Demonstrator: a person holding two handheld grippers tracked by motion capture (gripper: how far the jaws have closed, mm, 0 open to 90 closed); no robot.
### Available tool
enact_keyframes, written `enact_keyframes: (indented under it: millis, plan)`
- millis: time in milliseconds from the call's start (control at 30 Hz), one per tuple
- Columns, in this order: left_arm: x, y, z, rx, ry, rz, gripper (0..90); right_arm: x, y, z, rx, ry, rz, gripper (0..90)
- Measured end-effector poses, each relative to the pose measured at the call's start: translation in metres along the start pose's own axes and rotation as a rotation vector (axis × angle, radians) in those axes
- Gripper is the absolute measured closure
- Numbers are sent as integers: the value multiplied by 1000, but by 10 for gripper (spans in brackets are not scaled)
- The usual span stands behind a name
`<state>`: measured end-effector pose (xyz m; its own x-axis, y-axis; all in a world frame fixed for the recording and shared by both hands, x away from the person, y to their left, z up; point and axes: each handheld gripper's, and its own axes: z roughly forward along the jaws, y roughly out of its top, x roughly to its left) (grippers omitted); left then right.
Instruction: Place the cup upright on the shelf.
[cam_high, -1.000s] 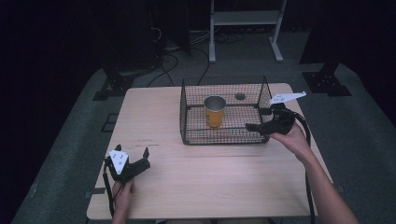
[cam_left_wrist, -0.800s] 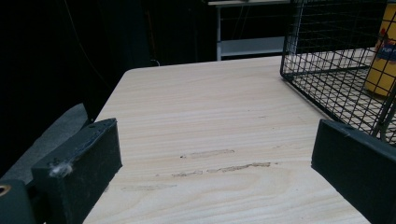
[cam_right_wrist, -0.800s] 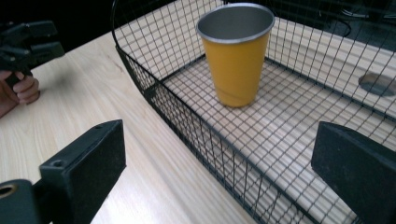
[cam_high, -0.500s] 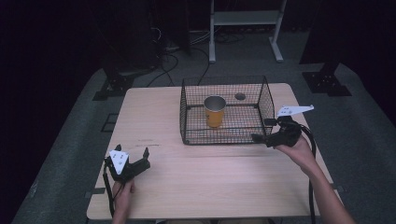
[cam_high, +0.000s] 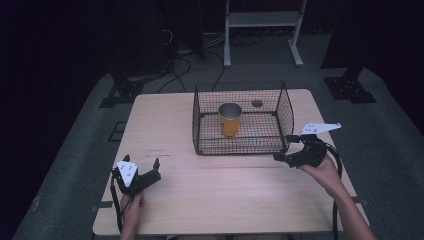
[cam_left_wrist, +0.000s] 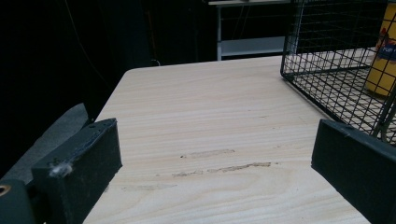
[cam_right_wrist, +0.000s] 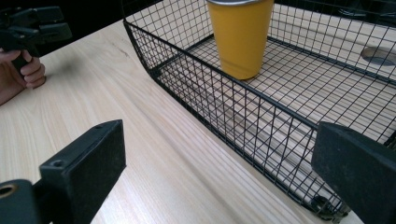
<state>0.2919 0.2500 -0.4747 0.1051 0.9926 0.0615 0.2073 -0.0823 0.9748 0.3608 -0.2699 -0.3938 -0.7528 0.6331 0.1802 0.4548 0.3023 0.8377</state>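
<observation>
Near the tabletop's right edge, the right gripper (cam_high: 285, 156) sits beside the basket (cam_high: 239, 148) — jaws apart, empty; cup (cam_high: 230, 119) upright inside. Left gripper (cam_high: 141, 165), near the front-left corner — likewise spread.

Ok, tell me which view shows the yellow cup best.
The right gripper view: the yellow cup stands close and sharp inside the wire basket. The high view shows it whole but small; the left gripper view catches a sliver through the mesh.
</observation>
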Motion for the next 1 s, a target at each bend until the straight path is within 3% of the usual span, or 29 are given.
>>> enact_keyframes:
  millis: [1000]
  plan:
    - [0, 0, 0, 1, 1, 3, 8, 4, -46, -13, -2, -11, 44, 25]
